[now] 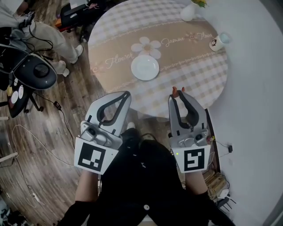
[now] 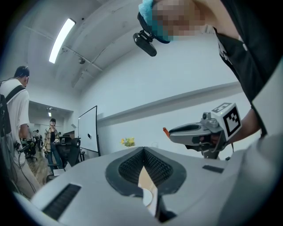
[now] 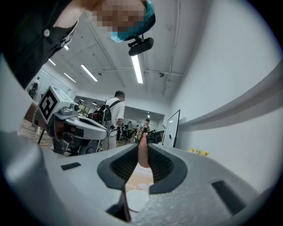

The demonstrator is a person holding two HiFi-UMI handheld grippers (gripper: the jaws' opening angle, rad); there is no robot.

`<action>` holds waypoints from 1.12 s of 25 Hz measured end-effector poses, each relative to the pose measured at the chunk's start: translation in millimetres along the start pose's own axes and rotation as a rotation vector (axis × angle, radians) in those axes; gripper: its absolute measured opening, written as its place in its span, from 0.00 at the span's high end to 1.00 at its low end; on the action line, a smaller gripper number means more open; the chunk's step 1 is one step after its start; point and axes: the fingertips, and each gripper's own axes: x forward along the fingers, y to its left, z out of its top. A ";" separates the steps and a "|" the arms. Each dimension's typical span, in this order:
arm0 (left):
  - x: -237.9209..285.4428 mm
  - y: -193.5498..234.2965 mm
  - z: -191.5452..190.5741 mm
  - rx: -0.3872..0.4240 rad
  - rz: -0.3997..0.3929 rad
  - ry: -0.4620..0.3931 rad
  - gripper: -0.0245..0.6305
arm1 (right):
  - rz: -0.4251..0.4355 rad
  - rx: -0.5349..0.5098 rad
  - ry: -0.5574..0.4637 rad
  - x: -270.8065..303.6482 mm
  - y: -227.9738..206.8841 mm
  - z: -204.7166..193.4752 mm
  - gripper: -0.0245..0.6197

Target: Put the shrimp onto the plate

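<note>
Over the near edge of the round worktop (image 1: 199, 70), the right tool (image 1: 177, 96) is clamped on the pink shrimp (image 1: 177, 90), which pokes out past its tips. Beside it, off the rim, the left tool (image 1: 126, 94) hangs with jaws pressed together, empty. The white plate (image 1: 145, 67) lies mid-worktop, well apart from both tools, open cloth all round it; a cup (image 1: 216, 43) and a vase (image 1: 189, 12) stand near the far edge

Whiteboard (image 2: 88, 130), ceiling strip light (image 2: 61, 39), office chair (image 1: 37, 73) and loose floor cables (image 1: 56, 106) mark an open lab-office
</note>
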 end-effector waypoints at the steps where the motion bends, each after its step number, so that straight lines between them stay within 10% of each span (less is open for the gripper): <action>1: 0.7 1.7 -0.9 -0.005 -0.004 0.000 0.96 | -0.004 0.002 0.004 2.2 0.6 -1.3 0.89; 28: 11.3 14.9 -3.4 -0.012 0.018 0.007 0.96 | 0.050 0.019 0.036 21.6 -1.6 -12.0 0.89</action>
